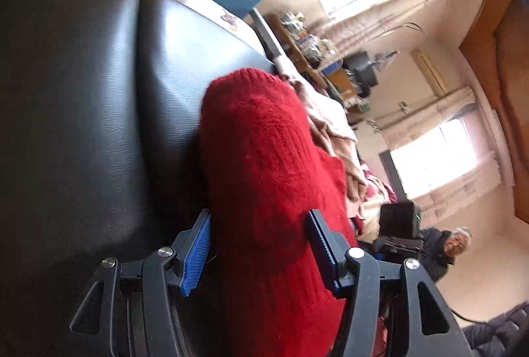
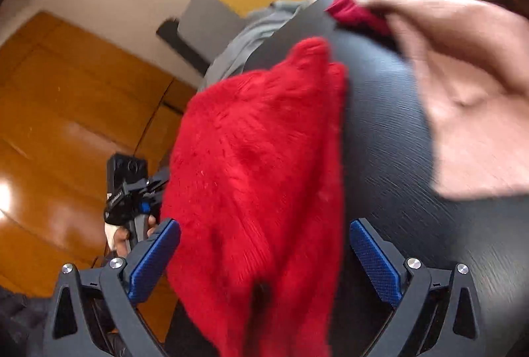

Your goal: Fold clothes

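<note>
Fuzzy red knitted sweater [image 1: 264, 158] bunched on black leather-textured padded surface [image 1: 82, 92], trailing over its near edge. Left gripper [image 1: 258, 244] with blue ribbed pads set wide apart, sweater bulk between fingers; whether pads pinch fabric, cannot tell. Right gripper [image 2: 264, 257] likewise spread wide, red knit [image 2: 258, 158] filling gap, grip unclear. Crumpled pale pink garment [image 2: 463, 75] at surface's far right side; grey cloth [image 2: 244, 39] over far edge.
</note>
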Demonstrator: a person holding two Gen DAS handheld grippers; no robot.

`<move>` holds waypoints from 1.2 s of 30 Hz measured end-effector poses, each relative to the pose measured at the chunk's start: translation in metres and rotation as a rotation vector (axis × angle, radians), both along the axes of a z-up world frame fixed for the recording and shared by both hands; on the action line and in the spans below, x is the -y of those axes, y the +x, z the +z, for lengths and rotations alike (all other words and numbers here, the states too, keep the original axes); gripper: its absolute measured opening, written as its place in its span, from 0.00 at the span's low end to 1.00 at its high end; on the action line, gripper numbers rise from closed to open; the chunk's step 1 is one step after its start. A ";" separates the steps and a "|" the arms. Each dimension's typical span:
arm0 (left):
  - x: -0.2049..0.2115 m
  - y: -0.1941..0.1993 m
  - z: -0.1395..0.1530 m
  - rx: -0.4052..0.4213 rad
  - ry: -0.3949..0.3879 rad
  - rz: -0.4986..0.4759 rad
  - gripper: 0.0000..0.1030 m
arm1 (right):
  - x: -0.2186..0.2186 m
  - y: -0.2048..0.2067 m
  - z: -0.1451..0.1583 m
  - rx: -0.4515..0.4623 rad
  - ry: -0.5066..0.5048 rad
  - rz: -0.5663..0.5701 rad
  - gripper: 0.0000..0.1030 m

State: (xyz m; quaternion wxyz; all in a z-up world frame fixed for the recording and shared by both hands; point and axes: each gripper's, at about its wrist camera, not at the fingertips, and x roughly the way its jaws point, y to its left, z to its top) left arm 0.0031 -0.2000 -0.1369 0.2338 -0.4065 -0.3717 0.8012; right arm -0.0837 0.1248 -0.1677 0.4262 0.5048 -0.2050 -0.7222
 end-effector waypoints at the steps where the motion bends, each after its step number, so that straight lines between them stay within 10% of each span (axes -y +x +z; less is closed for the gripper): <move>1: -0.001 -0.004 -0.002 -0.006 0.011 -0.014 0.58 | 0.008 -0.004 0.000 -0.009 0.014 0.017 1.00; 7: -0.019 -0.021 -0.011 0.019 -0.033 -0.059 0.67 | 0.033 -0.011 0.001 -0.071 0.063 0.111 1.00; 12: -0.041 0.002 -0.012 0.023 -0.053 -0.056 0.45 | 0.028 0.005 0.009 -0.140 0.142 0.109 0.87; 15: -0.040 0.029 -0.004 -0.007 -0.025 -0.016 0.39 | 0.020 0.017 0.010 -0.095 0.087 0.094 0.67; 20: -0.016 0.102 0.020 -0.085 0.032 0.085 0.37 | 0.050 0.043 0.011 -0.021 -0.058 0.188 0.62; 26: 0.050 0.211 0.069 -0.210 -0.014 0.304 0.37 | 0.167 0.078 0.052 -0.054 -0.187 0.449 0.62; 36: 0.214 0.365 0.185 -0.433 -0.209 0.871 0.37 | 0.454 0.136 0.212 -0.240 -0.335 0.859 0.62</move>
